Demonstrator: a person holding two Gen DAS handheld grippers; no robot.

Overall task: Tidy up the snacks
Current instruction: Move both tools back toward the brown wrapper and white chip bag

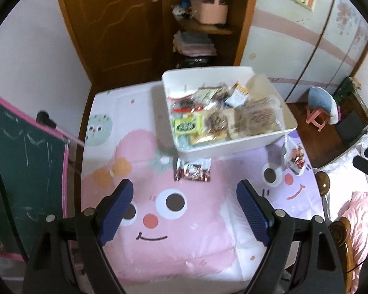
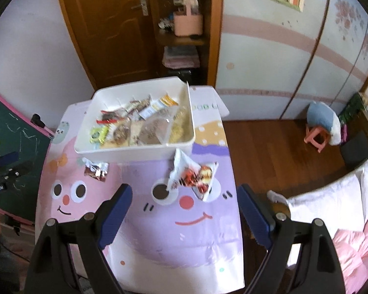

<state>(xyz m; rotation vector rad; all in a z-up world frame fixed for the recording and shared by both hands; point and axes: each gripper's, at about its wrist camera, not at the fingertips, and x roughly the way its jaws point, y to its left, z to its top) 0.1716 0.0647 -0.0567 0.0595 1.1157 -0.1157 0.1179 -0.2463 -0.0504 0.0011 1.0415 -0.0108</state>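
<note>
Both grippers tilt steeply down over a table draped in a cartoon cloth (image 1: 184, 245). The left gripper (image 1: 184, 193) and right gripper (image 2: 184, 196) stand wide apart, holding nothing. A white bin (image 1: 233, 144) of snacks sits at the far end; a brown packet (image 1: 192, 171) and a white packet (image 2: 193, 176) lie just before it.

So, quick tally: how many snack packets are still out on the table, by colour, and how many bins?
Brown packet: 1
White packet with red print: 1
White bin: 1
Total: 3
</note>
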